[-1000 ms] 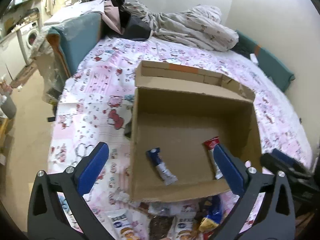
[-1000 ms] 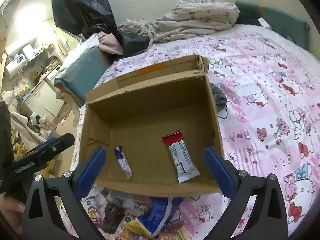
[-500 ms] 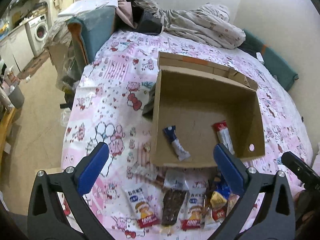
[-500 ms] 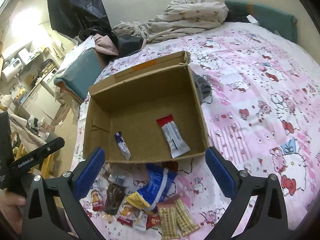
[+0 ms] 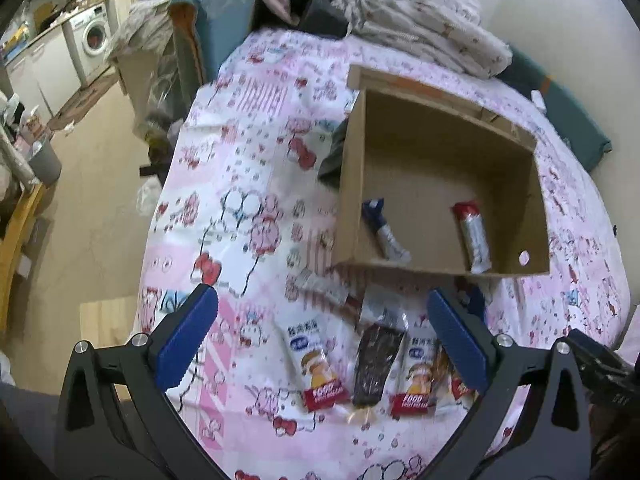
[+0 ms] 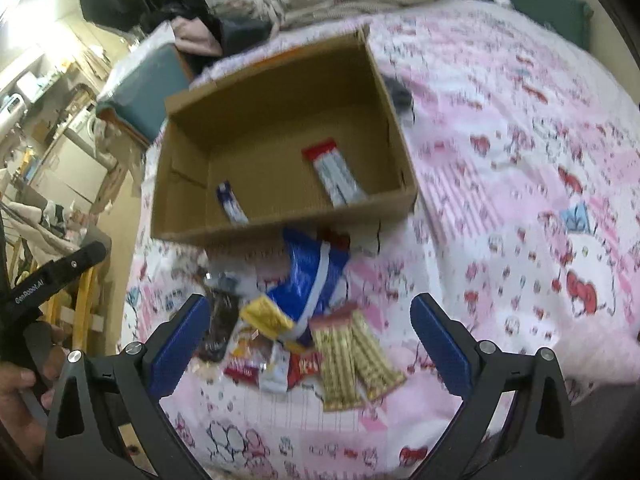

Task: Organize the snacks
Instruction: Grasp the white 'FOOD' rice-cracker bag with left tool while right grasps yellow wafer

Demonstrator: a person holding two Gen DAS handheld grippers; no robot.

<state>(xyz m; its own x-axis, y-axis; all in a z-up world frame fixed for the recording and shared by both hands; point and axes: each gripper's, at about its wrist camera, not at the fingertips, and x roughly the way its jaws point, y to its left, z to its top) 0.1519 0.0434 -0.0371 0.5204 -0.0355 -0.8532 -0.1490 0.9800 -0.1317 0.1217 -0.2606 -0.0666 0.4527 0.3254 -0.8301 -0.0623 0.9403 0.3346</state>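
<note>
Left wrist view gives me the open brown cardboard box [image 5: 440, 184] on the pink cartoon-print bedsheet [image 5: 248, 208], holding two snacks: a blue-ended wrapper [image 5: 384, 230] and a red-ended wrapper [image 5: 472, 236]. Loose glossy packets [image 6: 296, 320] lie before it. My left gripper [image 5: 320, 336] and right gripper [image 6: 308, 344] have jaws spread, empty.

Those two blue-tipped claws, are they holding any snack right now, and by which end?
Nothing is held. The left hand-held gripper and the right hand-held gripper both hang open above the loose snacks.
</note>
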